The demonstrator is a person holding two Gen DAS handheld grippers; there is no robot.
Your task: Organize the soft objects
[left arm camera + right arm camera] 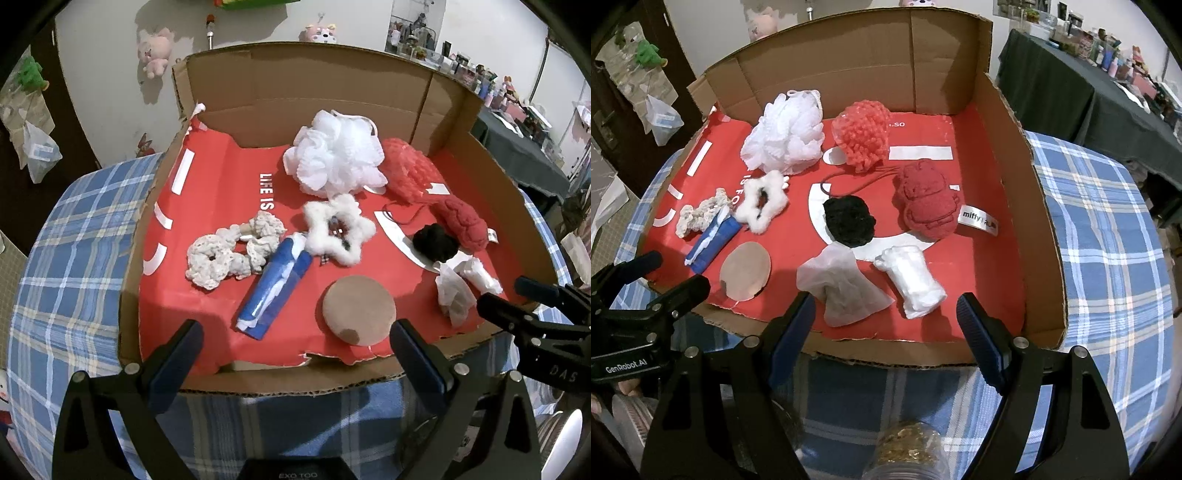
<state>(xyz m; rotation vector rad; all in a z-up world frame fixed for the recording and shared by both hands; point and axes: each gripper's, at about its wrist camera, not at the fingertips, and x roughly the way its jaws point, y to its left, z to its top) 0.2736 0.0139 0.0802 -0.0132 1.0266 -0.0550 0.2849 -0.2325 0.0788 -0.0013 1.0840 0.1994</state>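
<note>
soft toys (925, 201) lie inside the box (1039, 236), beyond both tongs, left (295, 345) and right (886, 317), spread empty at its near edge.

The left tool (295, 345) hung with its jaws spread wide and empty over the near rim of a shallow cardboard box (129, 280) lined with red paper, which sat on a table covered in blue plaid cloth (70, 236). Just ahead lay a round tan sponge pad (358, 308) and a blue-and-white rolled cloth (275, 290), with a cream crocheted scrunchie (229, 254), a fluffy white star-shaped ring (338, 229) and a white mesh bath pouf (334, 153) farther in. The right tool (532, 299) reached in at the right edge, its jaws apart beside crumpled white paper (461, 286).
</note>
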